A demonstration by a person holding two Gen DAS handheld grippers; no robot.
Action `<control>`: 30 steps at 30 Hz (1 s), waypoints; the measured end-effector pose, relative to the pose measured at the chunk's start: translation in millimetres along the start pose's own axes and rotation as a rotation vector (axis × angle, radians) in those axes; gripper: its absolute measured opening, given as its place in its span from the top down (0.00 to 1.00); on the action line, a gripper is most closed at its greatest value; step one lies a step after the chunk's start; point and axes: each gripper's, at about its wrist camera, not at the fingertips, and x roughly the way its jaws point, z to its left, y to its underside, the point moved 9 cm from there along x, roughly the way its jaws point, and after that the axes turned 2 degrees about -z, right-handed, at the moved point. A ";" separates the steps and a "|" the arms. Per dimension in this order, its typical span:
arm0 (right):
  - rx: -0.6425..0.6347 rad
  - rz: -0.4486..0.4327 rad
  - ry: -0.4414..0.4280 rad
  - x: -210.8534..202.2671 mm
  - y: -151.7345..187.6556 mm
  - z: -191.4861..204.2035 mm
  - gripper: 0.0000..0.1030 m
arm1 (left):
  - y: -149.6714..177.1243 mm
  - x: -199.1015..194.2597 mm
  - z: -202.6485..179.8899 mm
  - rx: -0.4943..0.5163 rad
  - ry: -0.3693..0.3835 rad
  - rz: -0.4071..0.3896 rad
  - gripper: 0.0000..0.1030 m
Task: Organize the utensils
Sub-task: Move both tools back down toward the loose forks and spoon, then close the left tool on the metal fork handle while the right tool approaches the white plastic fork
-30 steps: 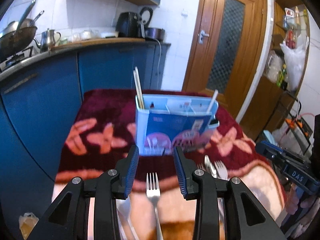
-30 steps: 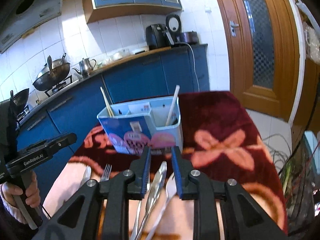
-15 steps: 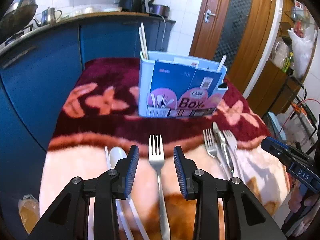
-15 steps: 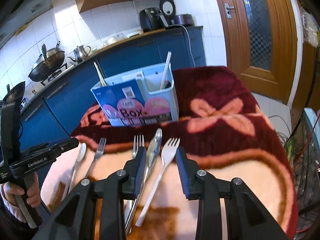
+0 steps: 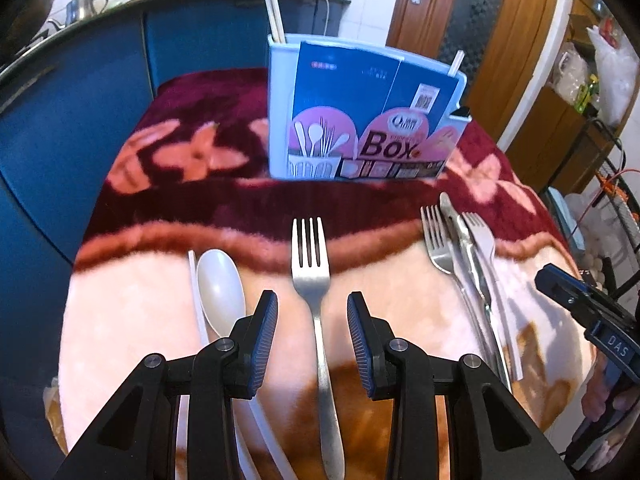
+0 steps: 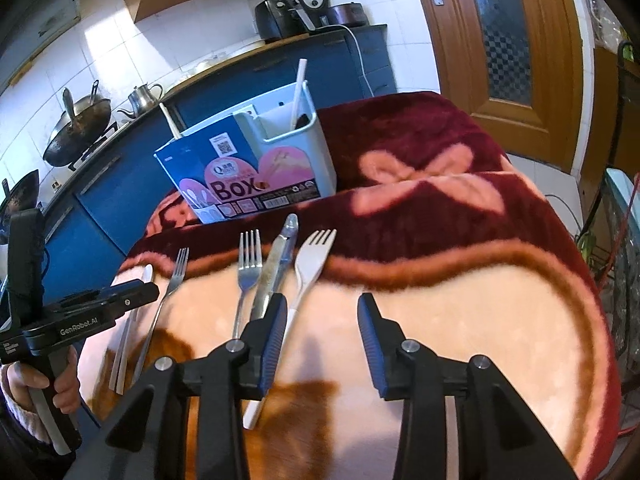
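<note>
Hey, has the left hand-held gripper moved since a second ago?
Yes. The left hand-held gripper has come down toward the blanket; the utensil box sits higher in its view, and the metal fork lies between its open jaws.

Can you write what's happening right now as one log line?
left gripper: open over metal fork | right gripper: opening, empty, beside white fork | box: upright

Both tilted downward, left gripper (image 5: pixel 312 334) jaws parted, right gripper (image 6: pixel 322 340) jaws opening, empty.

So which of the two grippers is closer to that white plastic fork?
Right. The right gripper hangs just above the white plastic fork, whose handle runs under its left finger, jaws opening. The left gripper straddles the lone metal fork, further left.
</note>
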 end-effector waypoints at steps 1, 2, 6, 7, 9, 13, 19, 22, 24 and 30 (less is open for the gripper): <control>0.002 0.001 -0.002 0.4 1.3 -1.2 0.60 | 0.8 2.0 -0.3 0.004 -0.003 0.009 0.64; 0.004 0.001 -0.004 0.4 1.8 -2.1 0.59 | 1.9 3.8 -0.6 0.006 -0.004 0.018 0.64; 0.017 0.002 -0.012 1.7 4.5 -5.9 0.57 | 6.0 10.6 -1.7 0.006 0.007 0.065 0.64; 0.022 0.003 -0.014 2.1 5.3 -7.3 0.57 | 7.2 12.2 -2.0 0.007 0.007 0.078 0.64; 0.029 0.006 -0.015 2.8 6.8 -10.4 0.56 | 9.4 15.0 -2.9 0.015 0.004 0.100 0.68; 0.044 0.010 -0.017 3.7 9.8 -16.4 0.56 | 10.8 21.0 -3.2 0.022 -0.008 0.153 0.82; 0.056 0.015 -0.022 4.3 12.4 -21.1 0.55 | 9.9 28.6 -3.7 0.017 0.015 0.236 0.85; 0.058 0.018 -0.025 4.6 13.1 -21.5 0.54 | 8.4 31.4 -3.8 0.020 0.025 0.269 0.87; 0.058 0.018 -0.027 3.9 13.1 -20.2 0.53 | 6.9 32.9 -1.5 0.010 0.031 0.282 0.93; 0.040 0.031 -0.018 2.6 12.4 -14.7 0.51 | 5.8 29.3 5.2 -0.065 0.122 0.234 0.95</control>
